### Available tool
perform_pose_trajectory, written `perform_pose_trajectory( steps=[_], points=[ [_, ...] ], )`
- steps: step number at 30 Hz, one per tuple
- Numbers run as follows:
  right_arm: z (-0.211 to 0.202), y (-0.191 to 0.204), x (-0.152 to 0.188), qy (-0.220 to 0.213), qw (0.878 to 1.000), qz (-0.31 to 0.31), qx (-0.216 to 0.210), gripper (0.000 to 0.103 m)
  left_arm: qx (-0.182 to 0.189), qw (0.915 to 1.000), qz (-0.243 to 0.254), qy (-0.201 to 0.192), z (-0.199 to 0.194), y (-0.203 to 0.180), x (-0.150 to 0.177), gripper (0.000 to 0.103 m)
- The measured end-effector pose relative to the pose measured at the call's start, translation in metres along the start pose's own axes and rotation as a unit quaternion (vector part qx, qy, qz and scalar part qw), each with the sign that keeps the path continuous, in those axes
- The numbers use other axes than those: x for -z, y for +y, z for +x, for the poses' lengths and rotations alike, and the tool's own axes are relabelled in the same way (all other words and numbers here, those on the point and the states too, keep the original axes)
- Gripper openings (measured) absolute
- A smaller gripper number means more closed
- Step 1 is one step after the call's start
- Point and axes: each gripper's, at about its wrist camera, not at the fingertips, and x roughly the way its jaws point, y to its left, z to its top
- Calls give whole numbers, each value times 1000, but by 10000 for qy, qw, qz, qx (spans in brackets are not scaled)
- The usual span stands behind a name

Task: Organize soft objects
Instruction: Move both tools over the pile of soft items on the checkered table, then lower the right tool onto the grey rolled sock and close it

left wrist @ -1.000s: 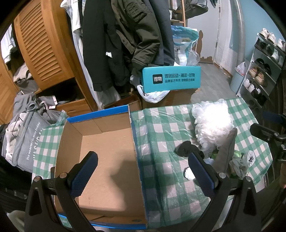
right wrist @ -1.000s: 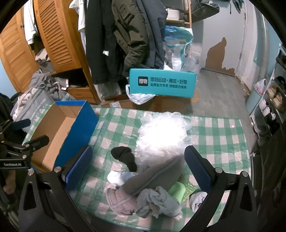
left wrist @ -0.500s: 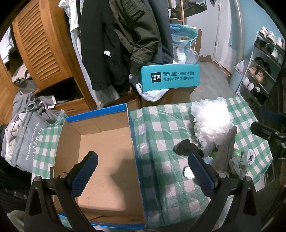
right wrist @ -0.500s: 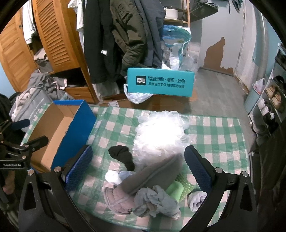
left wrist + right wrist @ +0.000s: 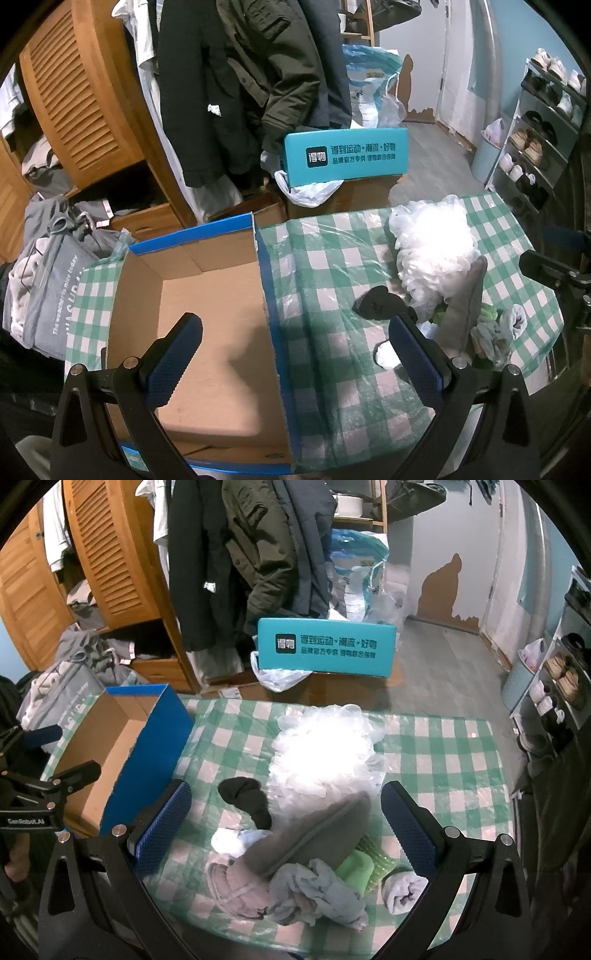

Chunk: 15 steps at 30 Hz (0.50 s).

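**Tongs Spread Over Box and Soft-Object Pile**

Tongs status: both pairs are spread and hold nothing. The right gripper (image 5: pixel 286 819) hangs tilted down over the pile, its blue pads flanking the grey felt piece (image 5: pixel 310 840). Nearest, between the pads, lie the light-blue cloth (image 5: pixel 321 893), green sponge (image 5: pixel 354 866) and rolled white sock (image 5: pixel 402 891). Beyond the felt sit the black sock (image 5: pixel 245 799) and then the white mesh pouf (image 5: pixel 325 749). The left gripper (image 5: pixel 295 354) hovers above the right wall of the empty cardboard box (image 5: pixel 207 317). Farther off stands a teal box (image 5: pixel 327 646).
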Motion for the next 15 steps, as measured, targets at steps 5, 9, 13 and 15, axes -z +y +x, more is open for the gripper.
perform_pose_trajectory(
  steps=[5,9,13,15],
  points=[
    [-2,-6,2,13,10000,18,30,102,19,10000,-13,43,-1,1,-6,102],
    [-2,-11,5,50,10000,48,65,102,34,9999,-4,120,2,-1,-10,102],
    [-1,-20,8,114,9998,89,107,102,21,9996,74,274,15,-6,-25,102],
    [1,-27,9,161,9997,146,122,102,54,9991,134,390,21,-12,-26,102]
  ],
)
